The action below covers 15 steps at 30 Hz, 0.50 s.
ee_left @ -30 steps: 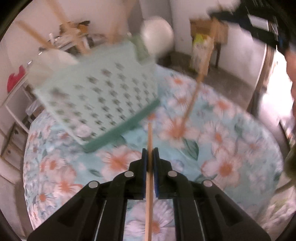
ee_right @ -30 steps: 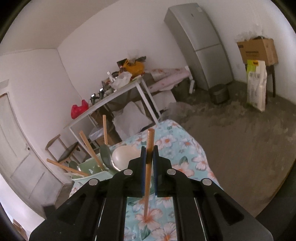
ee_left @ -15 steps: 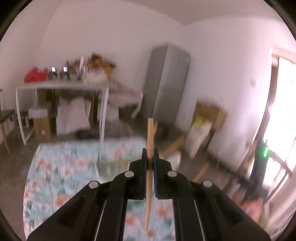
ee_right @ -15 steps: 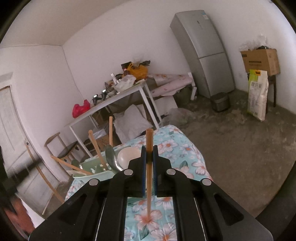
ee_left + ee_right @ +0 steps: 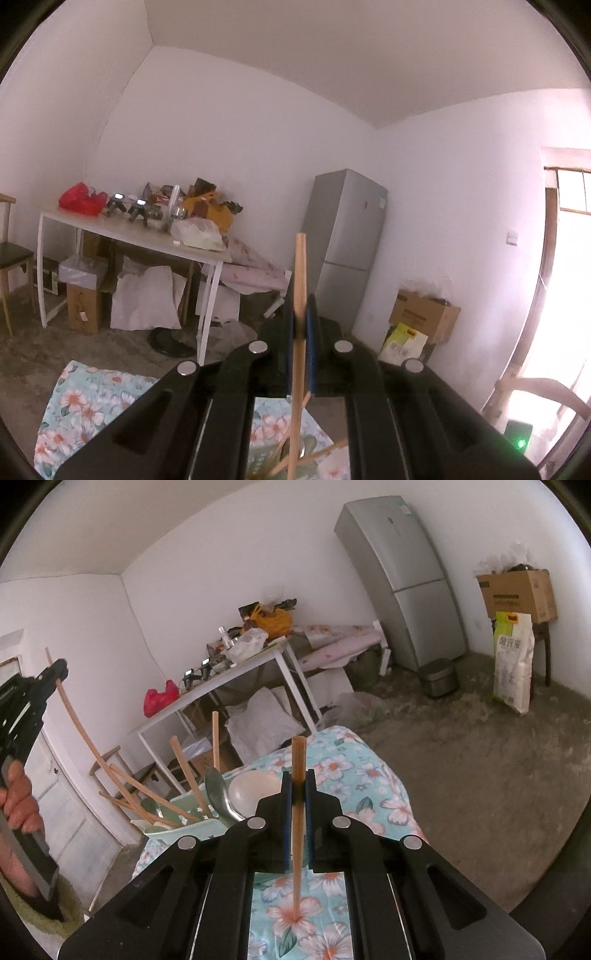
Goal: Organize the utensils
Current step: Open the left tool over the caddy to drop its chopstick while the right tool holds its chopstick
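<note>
My left gripper (image 5: 302, 325) is shut on a wooden chopstick (image 5: 300, 266) that stands upright and runs down between my fingers. Below it, at the picture's bottom edge, several chopsticks stick up from the green holder (image 5: 258, 459). In the right wrist view, my right gripper (image 5: 298, 794) is shut on another chopstick (image 5: 297, 760), whose lower tip rests on the floral tablecloth (image 5: 354, 771). To its left, the green holder (image 5: 184, 829) carries several chopsticks, a metal spoon (image 5: 218, 794) and a white spoon (image 5: 251, 790). My left gripper (image 5: 61, 672) shows high on the left, above the holder, its chopstick (image 5: 79, 727) slanting down towards it.
A person's hand (image 5: 18, 801) grips the left handle. Behind the floral table stand a cluttered white table (image 5: 140, 236), a grey fridge (image 5: 406, 579), a cardboard box (image 5: 517, 594), a rice bag (image 5: 513, 664) and a wooden chair (image 5: 11, 254). The floor (image 5: 480, 757) is bare concrete.
My left gripper has risen from just over the green holder and tilted up to level, chopstick still held. It now appears in the right wrist view. My right gripper has stayed put.
</note>
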### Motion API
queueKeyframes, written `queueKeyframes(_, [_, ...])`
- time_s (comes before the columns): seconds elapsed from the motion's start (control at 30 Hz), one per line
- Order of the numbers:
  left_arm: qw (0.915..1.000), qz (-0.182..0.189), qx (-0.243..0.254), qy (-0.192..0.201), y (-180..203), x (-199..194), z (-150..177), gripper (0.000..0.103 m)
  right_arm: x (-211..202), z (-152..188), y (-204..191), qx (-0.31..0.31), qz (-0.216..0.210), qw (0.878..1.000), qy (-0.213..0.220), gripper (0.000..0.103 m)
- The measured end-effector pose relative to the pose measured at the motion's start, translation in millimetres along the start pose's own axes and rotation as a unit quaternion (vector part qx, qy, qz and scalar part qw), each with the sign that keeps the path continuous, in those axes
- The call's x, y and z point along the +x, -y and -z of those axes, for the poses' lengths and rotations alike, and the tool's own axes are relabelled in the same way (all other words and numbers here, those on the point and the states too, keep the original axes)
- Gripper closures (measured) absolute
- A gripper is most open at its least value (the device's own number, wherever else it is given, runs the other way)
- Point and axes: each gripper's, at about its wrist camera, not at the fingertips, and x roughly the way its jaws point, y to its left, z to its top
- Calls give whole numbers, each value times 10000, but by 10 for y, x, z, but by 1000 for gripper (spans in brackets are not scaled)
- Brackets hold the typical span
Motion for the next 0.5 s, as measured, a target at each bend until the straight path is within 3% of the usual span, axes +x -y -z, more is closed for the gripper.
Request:
queueKeyframes(0.23, [9982, -276, -440, 307, -223, 34, -134, 98, -3, 15, 17, 35, -4, 10000, -34, 98])
queueKeyframes(0.37, [9971, -440, -398, 485, -272, 45, -224, 98, 4, 10, 25, 34, -7, 10000, -23, 98])
queueKeyframes(0.5, [9974, -536, -326, 345, -271, 215, -117, 98, 3, 7, 22, 27, -6, 10000, -26, 98])
